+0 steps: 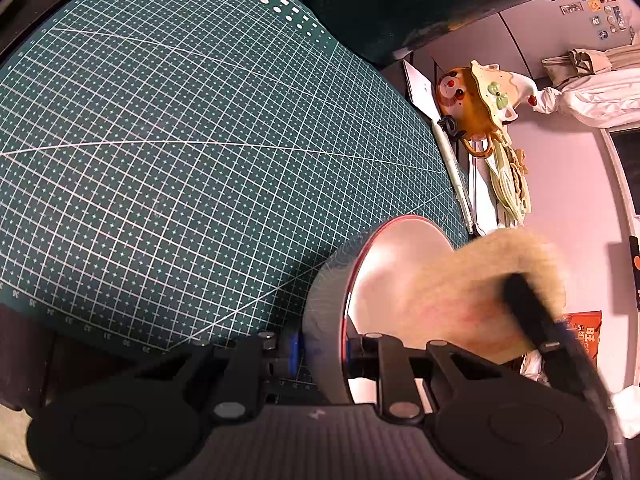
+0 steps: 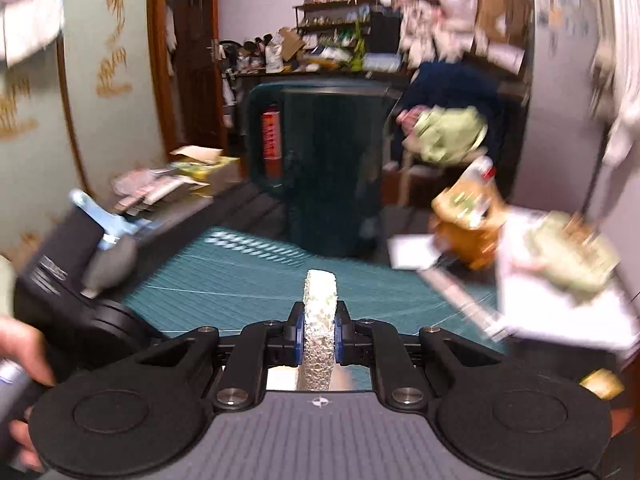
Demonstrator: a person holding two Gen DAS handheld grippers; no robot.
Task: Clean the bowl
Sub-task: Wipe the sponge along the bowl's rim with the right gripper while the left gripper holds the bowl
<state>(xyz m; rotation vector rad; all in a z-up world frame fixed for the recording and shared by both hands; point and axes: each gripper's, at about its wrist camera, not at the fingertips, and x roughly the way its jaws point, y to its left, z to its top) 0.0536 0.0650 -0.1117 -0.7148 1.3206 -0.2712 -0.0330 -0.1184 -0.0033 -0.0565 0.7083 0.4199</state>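
Observation:
In the left wrist view a bowl (image 1: 384, 276) with a shiny metal inside, a red rim and a grey outer wall is tipped on its side above the green cutting mat (image 1: 180, 160). My left gripper (image 1: 322, 354) is shut on the bowl's wall at the rim, one pad inside and one outside. A blurred beige sponge (image 1: 460, 288) lies against the inside of the bowl. A black finger of the right gripper (image 1: 532, 312) is behind it. In the right wrist view my right gripper (image 2: 319, 332) is shut on the sponge (image 2: 320, 300), seen edge-on.
An orange bear-shaped toy (image 1: 476, 100) and papers (image 2: 560, 300) lie along the mat's right side. A dark green chair (image 2: 332, 160) stands beyond the mat's far edge. A person's hand (image 2: 20, 348) holds the other tool's black housing (image 2: 56, 276) at the left.

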